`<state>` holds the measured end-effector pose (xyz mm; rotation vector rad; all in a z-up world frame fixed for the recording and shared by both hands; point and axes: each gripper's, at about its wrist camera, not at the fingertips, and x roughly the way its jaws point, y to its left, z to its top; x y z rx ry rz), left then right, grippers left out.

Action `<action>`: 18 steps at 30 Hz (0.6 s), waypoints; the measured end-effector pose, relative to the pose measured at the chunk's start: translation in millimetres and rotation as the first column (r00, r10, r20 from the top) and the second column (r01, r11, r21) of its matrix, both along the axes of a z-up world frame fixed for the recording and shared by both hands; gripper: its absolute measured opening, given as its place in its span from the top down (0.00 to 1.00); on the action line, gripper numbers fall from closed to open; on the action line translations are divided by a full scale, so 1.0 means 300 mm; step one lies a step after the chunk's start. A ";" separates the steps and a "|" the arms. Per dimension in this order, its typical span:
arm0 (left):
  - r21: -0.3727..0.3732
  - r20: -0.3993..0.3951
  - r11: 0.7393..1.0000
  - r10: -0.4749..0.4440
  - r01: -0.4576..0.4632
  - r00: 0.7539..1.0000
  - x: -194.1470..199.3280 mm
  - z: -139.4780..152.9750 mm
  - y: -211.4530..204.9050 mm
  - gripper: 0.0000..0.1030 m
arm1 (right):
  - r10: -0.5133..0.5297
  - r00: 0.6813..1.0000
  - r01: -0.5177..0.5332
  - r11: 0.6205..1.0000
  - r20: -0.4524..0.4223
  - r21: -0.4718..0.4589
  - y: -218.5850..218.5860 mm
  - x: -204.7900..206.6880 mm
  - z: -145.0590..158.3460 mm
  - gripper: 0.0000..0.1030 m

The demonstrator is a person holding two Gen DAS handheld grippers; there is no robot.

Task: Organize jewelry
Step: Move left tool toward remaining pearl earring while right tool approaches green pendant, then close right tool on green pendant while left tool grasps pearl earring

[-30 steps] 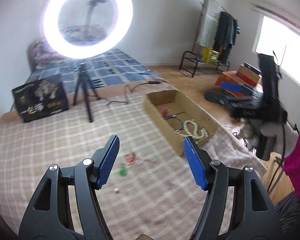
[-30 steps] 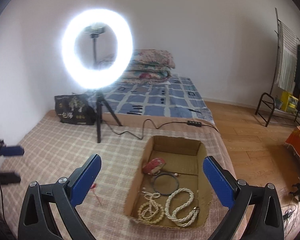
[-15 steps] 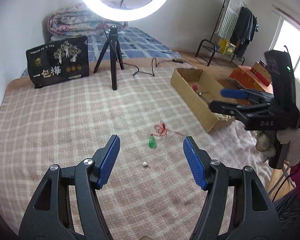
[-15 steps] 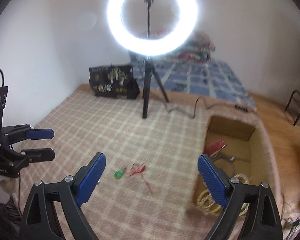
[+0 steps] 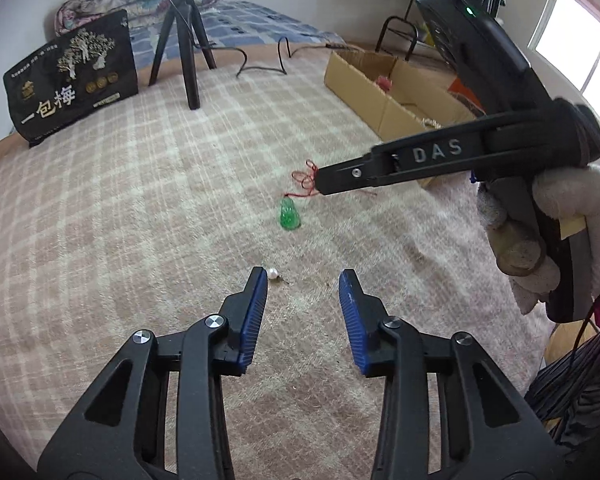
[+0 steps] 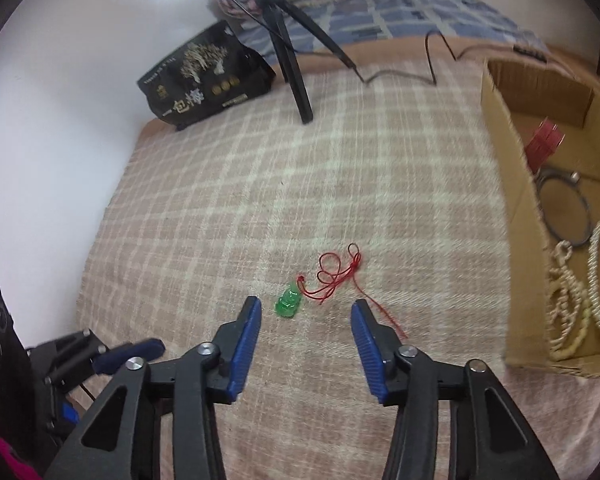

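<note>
A green pendant (image 5: pixel 289 216) on a red cord (image 5: pixel 306 179) lies on the checked blanket (image 5: pixel 140 208). A small pearl earring (image 5: pixel 274 274) lies nearer, just beside my left fingertip. My left gripper (image 5: pixel 302 280) is open and empty, low over the blanket. My right gripper (image 6: pixel 304 310) is open and empty, just short of the green pendant (image 6: pixel 288 302) and its red cord (image 6: pixel 336 274). The right gripper also shows from the side in the left wrist view (image 5: pixel 328 182), its tip over the cord.
A cardboard box (image 6: pixel 528 248) at the right holds pearl necklaces (image 6: pixel 580 280), a dark ring bangle (image 6: pixel 564 216) and a red item (image 6: pixel 544 144). A ring-light tripod (image 5: pixel 186 40), its cable (image 5: pixel 264 60) and a black bag (image 5: pixel 72 76) stand at the back.
Both grippers have dropped toward the blanket and closed in on the pendant and pearl. The right gripper swung left from over the box. Both jaws are a little narrower.
</note>
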<state>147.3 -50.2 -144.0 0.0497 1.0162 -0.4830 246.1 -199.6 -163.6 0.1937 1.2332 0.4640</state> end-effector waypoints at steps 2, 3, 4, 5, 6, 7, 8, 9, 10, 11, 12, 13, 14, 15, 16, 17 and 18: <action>0.013 -0.016 1.000 0.000 0.001 1.000 0.012 -0.026 -0.008 0.63 | 0.002 1.000 -0.002 1.000 -0.030 -0.001 0.020 0.010 -0.034 0.60; 0.017 -0.022 1.000 0.000 0.000 1.000 0.017 -0.037 -0.010 0.63 | 0.002 0.999 -0.002 1.000 -0.035 -0.006 0.028 0.014 -0.040 0.60; 0.019 -0.027 1.000 0.001 -0.001 1.000 0.024 -0.045 -0.011 0.63 | 0.002 0.999 -0.003 1.000 -0.041 -0.010 0.038 0.016 -0.049 0.61; 0.019 -0.031 1.000 0.001 0.000 1.000 0.029 -0.052 -0.012 0.63 | 0.004 0.999 -0.004 1.000 -0.044 -0.014 0.047 0.020 -0.056 0.63; 0.023 -0.036 1.000 0.000 0.001 0.999 0.035 -0.061 -0.014 0.63 | 0.005 0.999 -0.005 1.000 -0.045 -0.018 0.054 0.025 -0.059 0.63; 0.028 -0.039 1.000 0.001 0.000 0.999 0.039 -0.070 -0.016 0.63 | 0.005 0.999 -0.006 1.000 -0.046 -0.024 0.066 0.033 -0.065 0.63; 0.032 -0.040 0.999 0.001 0.000 0.999 0.042 -0.075 -0.016 0.63 | 0.004 0.999 -0.006 1.000 -0.049 -0.027 0.075 0.038 -0.071 0.63; 0.036 -0.041 0.999 0.000 0.002 0.999 0.041 -0.080 -0.016 0.63 | 0.003 0.999 -0.005 1.000 -0.052 -0.027 0.083 0.043 -0.077 0.65; 0.043 -0.040 0.999 -0.001 0.002 0.999 0.042 -0.086 -0.018 0.63 | 0.003 0.998 -0.004 1.000 -0.055 -0.028 0.090 0.047 -0.081 0.65; 0.047 -0.040 0.999 -0.002 0.004 0.999 0.041 -0.093 -0.020 0.63 | 0.001 0.998 -0.003 1.000 -0.056 -0.031 0.095 0.051 -0.084 0.66; 0.052 -0.040 0.999 -0.001 0.003 0.999 0.045 -0.100 -0.022 0.63 | 0.002 0.998 -0.004 0.999 -0.056 -0.035 0.104 0.055 -0.087 0.66; 0.054 -0.042 0.999 0.003 0.000 0.999 0.049 -0.107 -0.022 0.63 | 0.003 0.998 -0.005 0.999 -0.056 -0.042 0.111 0.060 -0.090 0.67; 0.055 -0.043 0.998 0.005 -0.003 0.999 0.052 -0.113 -0.021 0.63 | 0.004 0.999 -0.006 0.999 -0.053 -0.048 0.118 0.063 -0.092 0.68; 0.054 -0.043 0.999 0.009 -0.006 0.999 0.055 -0.118 -0.019 0.63 | 0.003 0.999 -0.006 0.999 -0.053 -0.052 0.126 0.069 -0.097 0.69; 0.053 -0.044 0.999 0.011 -0.008 0.999 0.059 -0.123 -0.018 0.63 | 0.003 0.999 -0.006 0.998 -0.054 -0.056 0.130 0.073 -0.101 0.70; 0.052 -0.047 0.999 0.013 -0.011 0.999 0.064 -0.124 -0.017 0.63 | 0.002 0.998 -0.005 0.998 -0.055 -0.061 0.135 0.075 -0.106 0.70; 0.052 -0.048 0.999 0.016 -0.013 0.999 0.071 -0.124 -0.018 0.64 | 0.005 0.998 -0.008 0.998 -0.055 -0.066 0.143 0.079 -0.112 0.71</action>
